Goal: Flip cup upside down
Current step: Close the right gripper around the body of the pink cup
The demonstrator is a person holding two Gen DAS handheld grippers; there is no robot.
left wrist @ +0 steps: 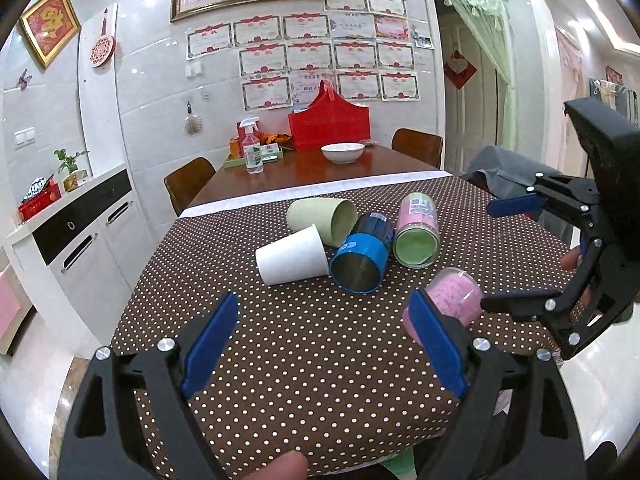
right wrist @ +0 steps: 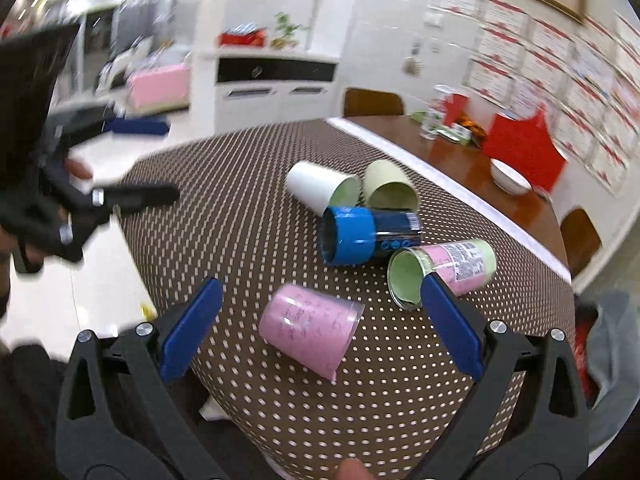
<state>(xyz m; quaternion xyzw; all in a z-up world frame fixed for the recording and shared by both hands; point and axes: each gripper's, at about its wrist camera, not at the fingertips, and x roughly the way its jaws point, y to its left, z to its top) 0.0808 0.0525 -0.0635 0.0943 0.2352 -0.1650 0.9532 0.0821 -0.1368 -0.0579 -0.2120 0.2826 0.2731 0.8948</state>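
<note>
Several cups lie on their sides on the dotted brown tablecloth [left wrist: 280, 340]. A pink cup [right wrist: 310, 330] lies nearest, between the open fingers of my right gripper [right wrist: 320, 324], untouched. It also shows in the left wrist view [left wrist: 454, 300], beside my right gripper [left wrist: 508, 256]. Behind lie a blue metal cup [left wrist: 360, 258] [right wrist: 360, 234], a white cup [left wrist: 292, 256] [right wrist: 320, 186], a pale green cup [left wrist: 322, 218] [right wrist: 390, 188] and a pink-and-green cup [left wrist: 416, 236] [right wrist: 444, 270]. My left gripper [left wrist: 324, 344] is open and empty above the cloth; it also shows at the left of the right wrist view [right wrist: 140, 160].
Beyond the cloth the wooden table [left wrist: 320, 172] holds a white bowl [left wrist: 343, 153], a red box [left wrist: 330, 126], a spray bottle [left wrist: 252, 148] and a green tray. Chairs [left wrist: 188, 188] stand around it. A white cabinet [left wrist: 80, 232] stands at the left.
</note>
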